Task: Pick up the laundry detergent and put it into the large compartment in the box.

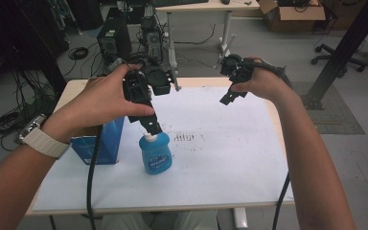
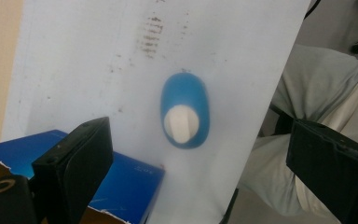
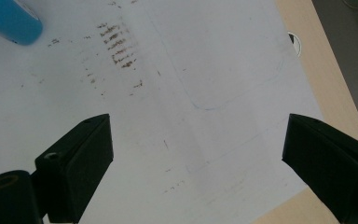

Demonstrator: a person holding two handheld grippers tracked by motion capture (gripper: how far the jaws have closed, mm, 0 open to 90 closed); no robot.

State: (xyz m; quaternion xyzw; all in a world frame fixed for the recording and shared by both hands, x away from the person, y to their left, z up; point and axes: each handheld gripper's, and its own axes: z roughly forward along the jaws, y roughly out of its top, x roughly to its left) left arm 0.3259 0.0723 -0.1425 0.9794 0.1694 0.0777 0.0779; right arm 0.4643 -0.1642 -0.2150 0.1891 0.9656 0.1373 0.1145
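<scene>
The left gripper (image 1: 149, 125) hangs right over the bottle (image 1: 155, 152), its jaws spread wide and holding nothing; in the left gripper view the bottle (image 2: 185, 116) sits between the two jaws, seen from above and clear of both. The bottle is a squat, rounded blue one with a white cap, standing upright on the white sheet (image 1: 220, 143) that covers the surface, near its front left part. A label with light lettering is on its front, too small to read. Just to its left stands a blue box (image 1: 100, 143) with a torn cardboard edge; print on it cannot be read either. A patch of brown smudges (image 1: 184, 137) marks the sheet just right of the bottle. The right gripper (image 1: 227, 98) is held above the far right part of the sheet, well apart from the bottle, jaws likewise wide and empty.
</scene>
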